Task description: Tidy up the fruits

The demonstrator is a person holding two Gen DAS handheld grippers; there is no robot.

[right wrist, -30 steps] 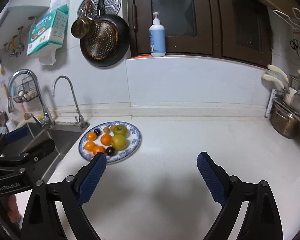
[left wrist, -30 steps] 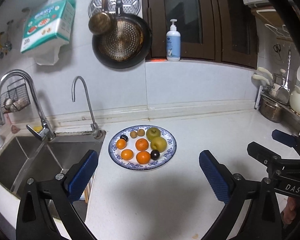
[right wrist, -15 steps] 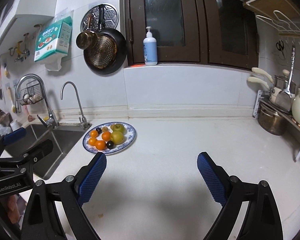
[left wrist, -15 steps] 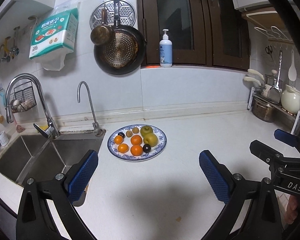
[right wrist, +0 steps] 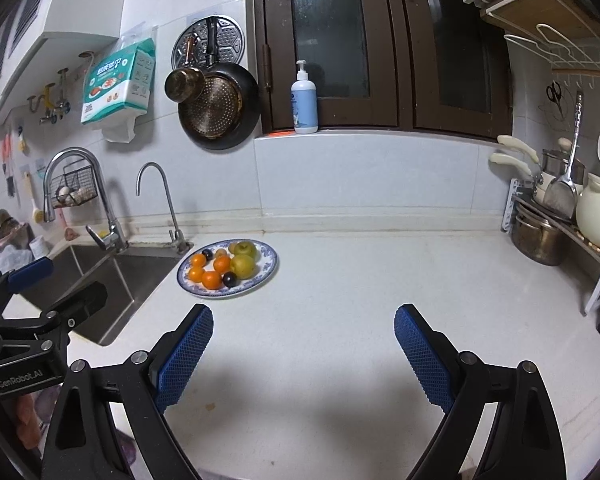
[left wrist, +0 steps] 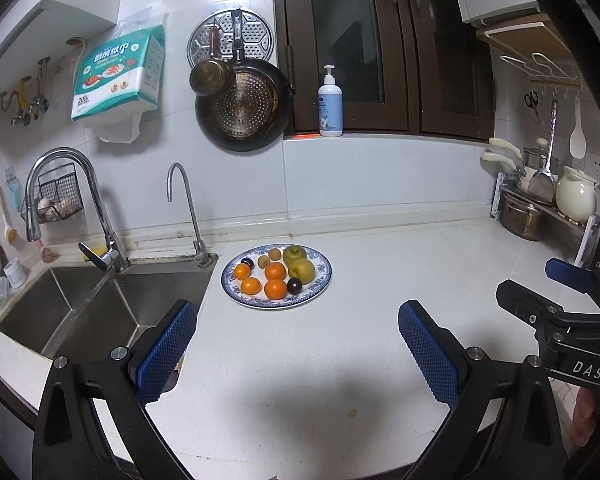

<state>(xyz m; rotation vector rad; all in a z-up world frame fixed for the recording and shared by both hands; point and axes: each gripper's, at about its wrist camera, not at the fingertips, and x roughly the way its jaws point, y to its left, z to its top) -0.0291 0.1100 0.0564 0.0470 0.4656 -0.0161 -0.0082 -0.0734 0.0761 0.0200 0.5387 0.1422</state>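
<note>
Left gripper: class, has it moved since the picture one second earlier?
Yes. The left gripper has backed away: the fruit plate and wall pan now look smaller and farther.

a white speckled stone countertop (left wrist: pixel 380 280) runs along the tiled wall, with a double stainless steel sink (left wrist: pixel 100 304) set into its left end. a round white plate with a blue patterned rim (left wrist: pixel 324 276) sits directly on the counter, just beside the sink's right edge and near the slim chrome faucet (left wrist: pixel 188 208) that rises from the counter's back corner. well apart, at the far right end, a dark metal pot (right wrist: pixel 540 236) stands on the surface beneath a wire rack. a small brownish stain (left wrist: pixel 352 413) marks the counter near the front edge.
</note>
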